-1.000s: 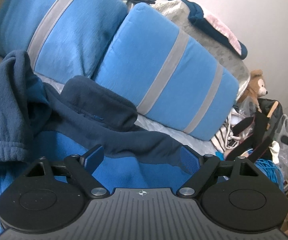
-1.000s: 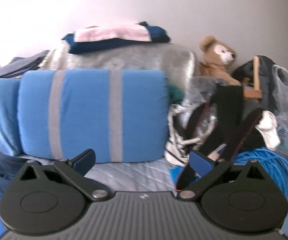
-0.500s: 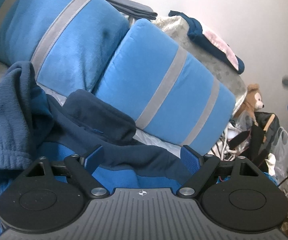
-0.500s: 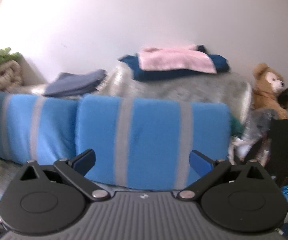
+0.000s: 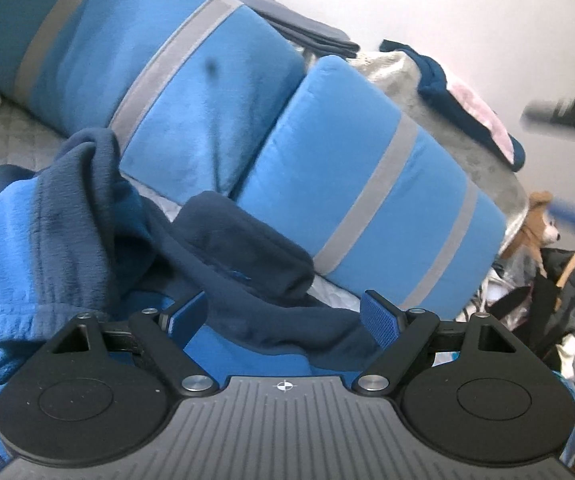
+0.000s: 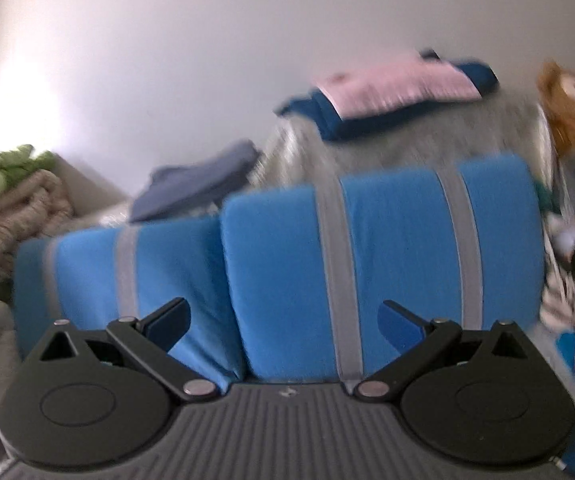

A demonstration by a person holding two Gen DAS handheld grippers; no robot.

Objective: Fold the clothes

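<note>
striped blue pillows on quilted bed.

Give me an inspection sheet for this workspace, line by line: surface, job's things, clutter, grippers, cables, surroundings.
Surface: quilted grey bed cover, mostly covered.
Job's things: blue fleece garment lying crumpled and unfolded, its dark collar bunched in front of the left gripper.
Clutter: two blue pillows against the wall; folded clothes on a grey pile; teddy bear; bags and straps at the right.
Grippers: left gripper open, empty, above the fleece; right gripper open, empty, facing the pillows.
Cables: blue coil not seen now.
Surroundings: plain white wall; rolled blankets at left.
</note>
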